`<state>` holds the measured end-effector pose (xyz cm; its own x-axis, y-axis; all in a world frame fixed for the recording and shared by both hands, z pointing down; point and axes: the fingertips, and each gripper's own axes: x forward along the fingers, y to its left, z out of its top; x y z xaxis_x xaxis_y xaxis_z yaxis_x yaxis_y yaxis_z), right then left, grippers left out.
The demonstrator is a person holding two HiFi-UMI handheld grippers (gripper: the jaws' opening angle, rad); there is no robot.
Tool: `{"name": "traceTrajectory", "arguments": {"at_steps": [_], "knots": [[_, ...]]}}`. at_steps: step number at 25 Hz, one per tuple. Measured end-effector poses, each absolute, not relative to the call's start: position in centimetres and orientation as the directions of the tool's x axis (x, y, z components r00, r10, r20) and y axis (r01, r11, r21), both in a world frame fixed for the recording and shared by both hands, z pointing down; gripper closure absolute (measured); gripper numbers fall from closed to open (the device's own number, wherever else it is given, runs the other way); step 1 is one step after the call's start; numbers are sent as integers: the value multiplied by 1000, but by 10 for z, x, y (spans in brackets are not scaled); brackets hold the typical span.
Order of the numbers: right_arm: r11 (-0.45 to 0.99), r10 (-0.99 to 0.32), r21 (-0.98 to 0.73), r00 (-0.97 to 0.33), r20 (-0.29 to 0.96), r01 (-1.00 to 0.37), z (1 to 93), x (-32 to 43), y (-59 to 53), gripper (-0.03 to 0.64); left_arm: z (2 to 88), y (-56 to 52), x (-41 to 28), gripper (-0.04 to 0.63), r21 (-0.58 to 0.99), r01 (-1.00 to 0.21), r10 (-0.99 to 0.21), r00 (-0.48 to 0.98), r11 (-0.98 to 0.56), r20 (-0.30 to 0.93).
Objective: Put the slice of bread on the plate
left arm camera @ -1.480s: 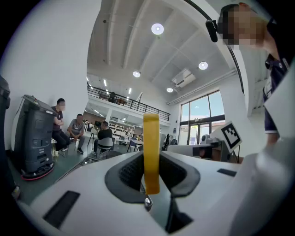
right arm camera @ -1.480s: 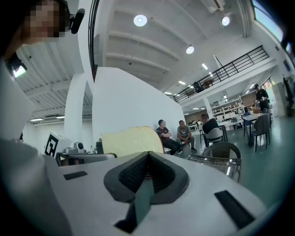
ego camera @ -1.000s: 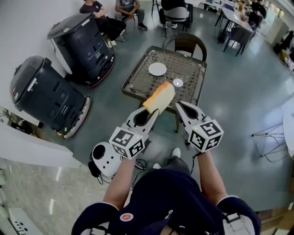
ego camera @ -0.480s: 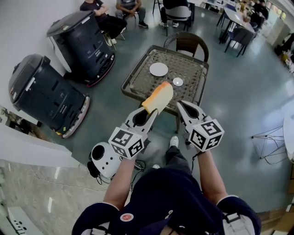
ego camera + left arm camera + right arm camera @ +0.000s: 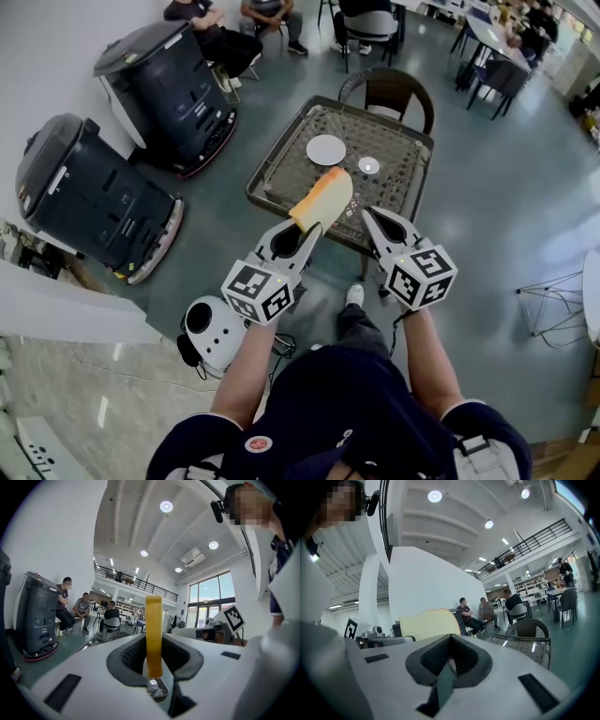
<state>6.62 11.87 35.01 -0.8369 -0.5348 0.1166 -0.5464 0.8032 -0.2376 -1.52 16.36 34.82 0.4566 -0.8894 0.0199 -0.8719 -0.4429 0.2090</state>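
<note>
Left gripper [image 5: 309, 230] is clenched on a pale slice of bread [image 5: 323, 197] with a yellow crust. The slice stands edge-on between the jaws and sticks out past their tips. Right gripper [image 5: 368, 216], just beside it, has its jaws pressed together with nothing between them. Both are held in the air before a dark square woven-top table [image 5: 281, 155]. A round white plate [image 5: 325, 148] lies on that table, with a small round white dish [image 5: 368, 165] near it. The bread hangs short of the plate, not touching it.

Right gripper [image 5: 450, 636] jaws together, bread slice [image 5: 427, 624] left
</note>
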Motion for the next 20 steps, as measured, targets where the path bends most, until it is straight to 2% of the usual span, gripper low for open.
{"name": "traceTrajectory", "arguments": {"at_steps": [8,20], "knots": [[811,-508,-257,-851,136,-526,366,57,57,611,362,104,-23,508,217,-883,-899,435,-416,49],[860,-472,-121,-863,180,-495,376,47,-39,611,368,7,-25,508,235,-903,-919,386,-360,76]]}}
